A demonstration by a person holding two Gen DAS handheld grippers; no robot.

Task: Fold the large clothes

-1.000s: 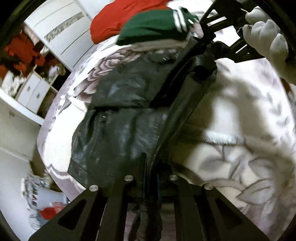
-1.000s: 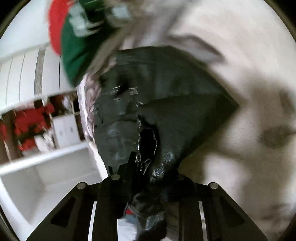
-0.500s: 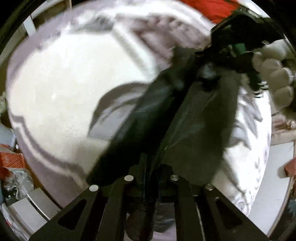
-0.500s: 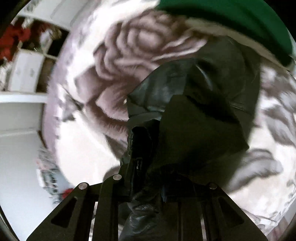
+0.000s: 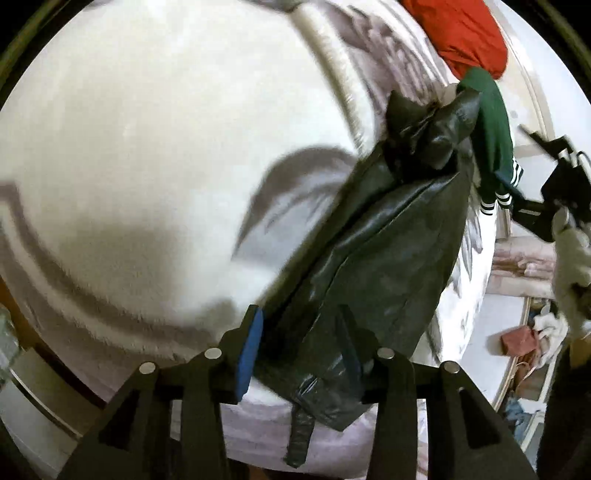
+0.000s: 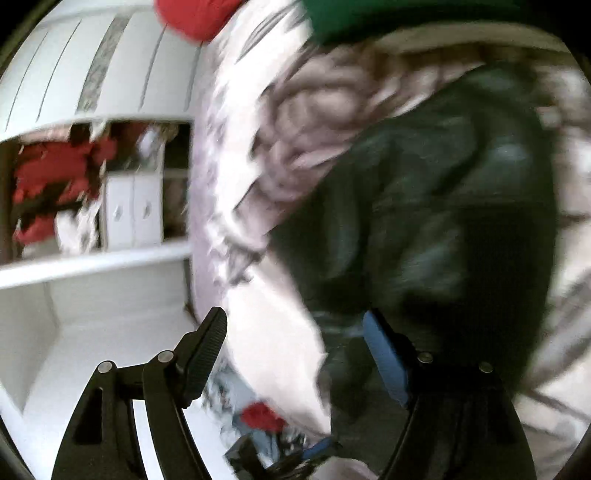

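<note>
A black leather jacket [image 5: 388, 258] lies folded lengthwise on a white bed cover with a grey flower print [image 5: 147, 166]. My left gripper [image 5: 299, 332] is open, its fingers apart on either side of the jacket's near end. My right gripper [image 6: 295, 332] is open above the bed's edge; the jacket [image 6: 424, 206] lies ahead of it, blurred, and its right blue pad [image 6: 384, 354] is beside the jacket's near edge. The right gripper also shows at the far right of the left wrist view [image 5: 554, 192], held by a gloved hand.
A green garment with white stripes [image 5: 491, 136] and a red one [image 5: 461, 33] lie beyond the jacket. A white wardrobe [image 6: 92, 66] and shelf [image 6: 92, 258] stand left of the bed. Clutter lies on the floor [image 5: 524, 339] to the right.
Both grippers have opened and let go of the jacket, which now lies on the bed. The right gripper has drawn away to the side.
</note>
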